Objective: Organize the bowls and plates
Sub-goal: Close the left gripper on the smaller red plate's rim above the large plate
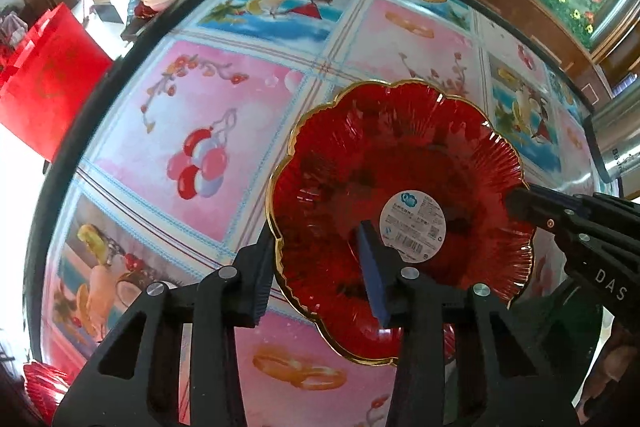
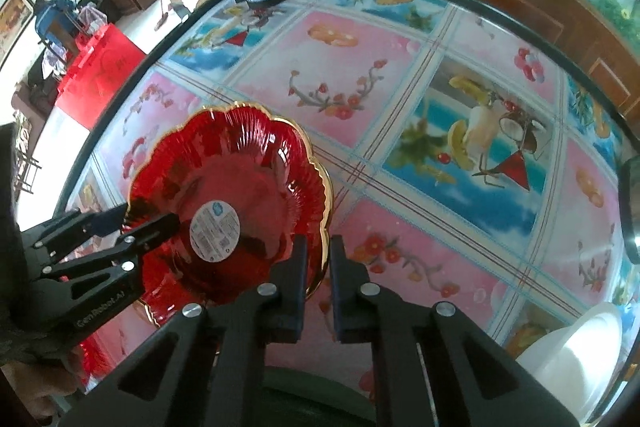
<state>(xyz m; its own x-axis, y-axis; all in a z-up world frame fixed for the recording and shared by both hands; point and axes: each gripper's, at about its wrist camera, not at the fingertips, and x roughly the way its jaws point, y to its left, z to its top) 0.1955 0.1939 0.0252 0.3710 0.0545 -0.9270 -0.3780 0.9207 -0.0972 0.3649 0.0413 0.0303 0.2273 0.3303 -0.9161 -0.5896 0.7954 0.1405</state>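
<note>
Item: red scalloped plate [image 1: 400, 195], gilt-rimmed, on the patterned tablecloth [image 1: 192, 115]; right gripper [image 2: 318, 259] clamped on its rim, left gripper [image 1: 320, 267] straddling the opposite rim unpressed; lift level, evenly.

My left gripper [image 1: 316, 267] angles steeply downward, jaws straddling a rim. My right gripper [image 2: 318, 279] angles down likewise, jaws pinched nearly together on the opposite rim, facing the left.

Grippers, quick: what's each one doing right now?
Left gripper: jaws straddle the red plate rim; grip cannot be told.
Right gripper: shut on the plate's opposite rim.
</note>
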